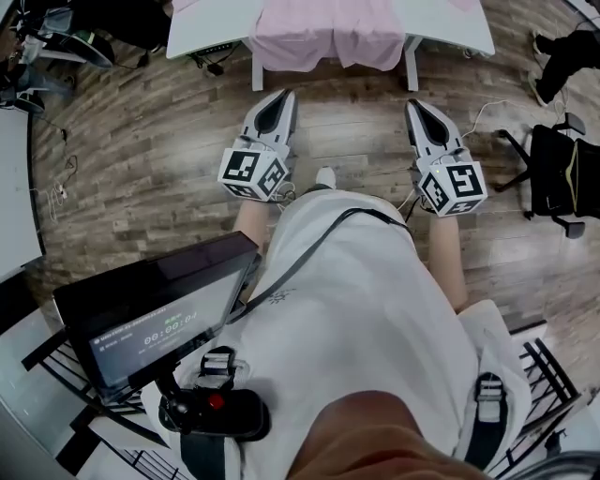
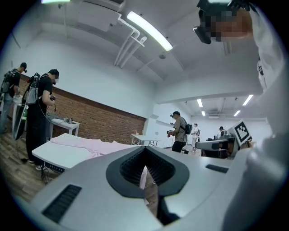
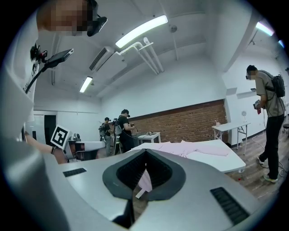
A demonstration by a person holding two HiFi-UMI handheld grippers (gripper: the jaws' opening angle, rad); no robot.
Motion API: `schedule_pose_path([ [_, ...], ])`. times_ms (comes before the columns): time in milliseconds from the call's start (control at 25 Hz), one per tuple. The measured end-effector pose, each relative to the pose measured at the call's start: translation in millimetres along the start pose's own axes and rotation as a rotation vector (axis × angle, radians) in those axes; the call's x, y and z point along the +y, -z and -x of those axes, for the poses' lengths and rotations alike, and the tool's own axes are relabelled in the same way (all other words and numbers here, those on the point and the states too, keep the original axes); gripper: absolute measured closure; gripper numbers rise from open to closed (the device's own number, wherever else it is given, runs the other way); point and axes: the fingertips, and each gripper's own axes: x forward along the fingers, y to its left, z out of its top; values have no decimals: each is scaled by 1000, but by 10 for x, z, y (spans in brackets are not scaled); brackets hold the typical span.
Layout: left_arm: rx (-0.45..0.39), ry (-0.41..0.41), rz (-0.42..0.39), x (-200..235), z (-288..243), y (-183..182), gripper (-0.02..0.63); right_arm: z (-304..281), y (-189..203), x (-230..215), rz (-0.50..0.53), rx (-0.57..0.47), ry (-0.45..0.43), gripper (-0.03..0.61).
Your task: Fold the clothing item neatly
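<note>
At 11 o'clock the left hand-held gripper point(image 1: 278, 101) is clenched, empty. At 12 the pink garment point(image 1: 319, 33) drapes over the worktop point(image 1: 202, 28) edge: probably light, limp, best pinched at its corners. At 1 o'clock the right hand-held gripper point(image 1: 419, 109) is likewise clenched, empty.

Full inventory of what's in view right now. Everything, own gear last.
garment: one, pink, on the table, hanging over its near edge
table: one, white, top of head view
floor: wood planks, brown
chair: one, black, right edge
bystanders: several, mostly dark clothes, background of both gripper views
brick wall: one, red-brown, behind them
screen: one, black, lower left, on the person's rig
left gripper: grey, shut, empty, short of the table
right gripper: grey, shut, empty, short of the table
</note>
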Motion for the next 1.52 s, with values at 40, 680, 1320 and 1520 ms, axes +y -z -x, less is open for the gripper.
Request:
schedule_pose_path([
  [40,0,7,-3,15,-12,-1,621,-10,-1,3,2,-3,5,577],
  [680,5,34,1,658,-161,-124,621,-632,-79,188,10,13,41,577],
  [1320,36,40,30,1100,-288,84,621,-1032,69,183,-7,40,67,577],
  [1520,42,21,35,1139,-374,62,621,-1106,52,38,-12,49,64,577],
])
